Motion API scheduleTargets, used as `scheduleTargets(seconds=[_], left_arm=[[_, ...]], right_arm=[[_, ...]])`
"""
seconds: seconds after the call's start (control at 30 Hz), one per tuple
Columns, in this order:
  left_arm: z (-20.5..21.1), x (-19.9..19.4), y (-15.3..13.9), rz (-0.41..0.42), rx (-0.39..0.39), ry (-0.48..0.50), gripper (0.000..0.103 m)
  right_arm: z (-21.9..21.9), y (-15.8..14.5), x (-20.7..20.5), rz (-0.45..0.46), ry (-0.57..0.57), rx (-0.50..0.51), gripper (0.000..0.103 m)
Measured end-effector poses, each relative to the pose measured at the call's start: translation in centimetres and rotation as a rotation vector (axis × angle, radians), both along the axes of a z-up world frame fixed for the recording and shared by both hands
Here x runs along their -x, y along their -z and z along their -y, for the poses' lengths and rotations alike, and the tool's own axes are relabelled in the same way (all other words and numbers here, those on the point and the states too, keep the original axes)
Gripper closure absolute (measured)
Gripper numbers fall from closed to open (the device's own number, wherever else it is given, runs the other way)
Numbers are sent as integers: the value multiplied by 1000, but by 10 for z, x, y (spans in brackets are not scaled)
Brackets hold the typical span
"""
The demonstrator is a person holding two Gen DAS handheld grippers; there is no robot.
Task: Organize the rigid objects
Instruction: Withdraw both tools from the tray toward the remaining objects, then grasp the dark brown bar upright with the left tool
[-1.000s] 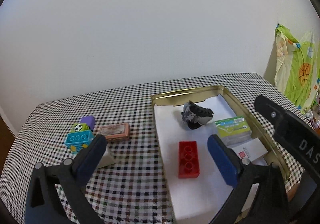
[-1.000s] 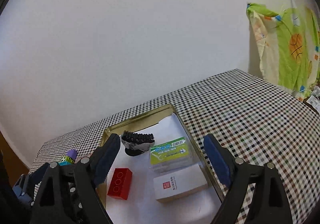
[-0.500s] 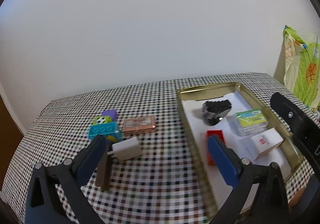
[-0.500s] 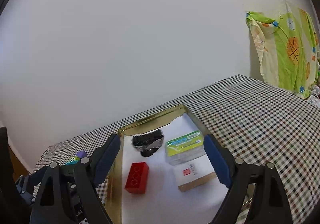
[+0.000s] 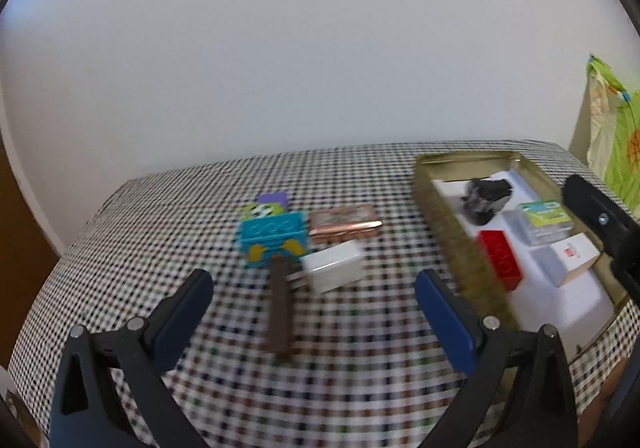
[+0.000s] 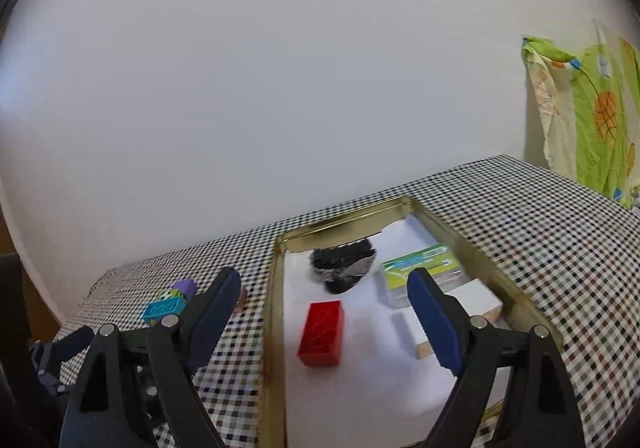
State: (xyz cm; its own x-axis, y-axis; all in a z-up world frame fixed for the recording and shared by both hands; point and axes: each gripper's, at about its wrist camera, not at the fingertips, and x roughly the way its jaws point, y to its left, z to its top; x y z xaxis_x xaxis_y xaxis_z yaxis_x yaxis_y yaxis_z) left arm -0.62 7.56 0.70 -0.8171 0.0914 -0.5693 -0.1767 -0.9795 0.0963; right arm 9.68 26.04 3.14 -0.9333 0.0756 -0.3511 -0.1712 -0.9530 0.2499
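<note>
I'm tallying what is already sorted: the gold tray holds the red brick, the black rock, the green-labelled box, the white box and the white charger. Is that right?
Not quite. The white charger is not in the gold tray; it lies on the checked cloth beside the teal toy block, as the left wrist view shows. The red brick, black rock, green-labelled box and white box are in the tray.

Nothing here can actually be read. The small white cardboard box (image 5: 576, 258) at the right of the frame carries a red square mark, too small to make out. The green-labelled clear plastic box (image 5: 544, 216) just behind it bears print that is only a blur.
</note>
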Motion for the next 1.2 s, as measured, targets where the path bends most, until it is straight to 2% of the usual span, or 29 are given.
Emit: scheduleTargets(seconds=[0.37,0.6,0.8,0.9,1.1,1.2], left_arm=[[71,22,16,99,-51,-76,1],[73,35,25,141,-57,-71,1],[57,48,32,163,-17,-47,1],[52,60,39,202,-14,-33,8],[50,79,54,266,17,-29,38],[55,84,57,284,-13,-24,39]], right_arm=[[41,9,10,23,-91,-66,16],[63,14,20,51,-155,-110,16],[64,17,26,68,-168,-123,16],[63,18,26,81,-171,-120,16],[67,15,31,97,-188,-122,16],[72,15,37,109,-205,-128,16]])
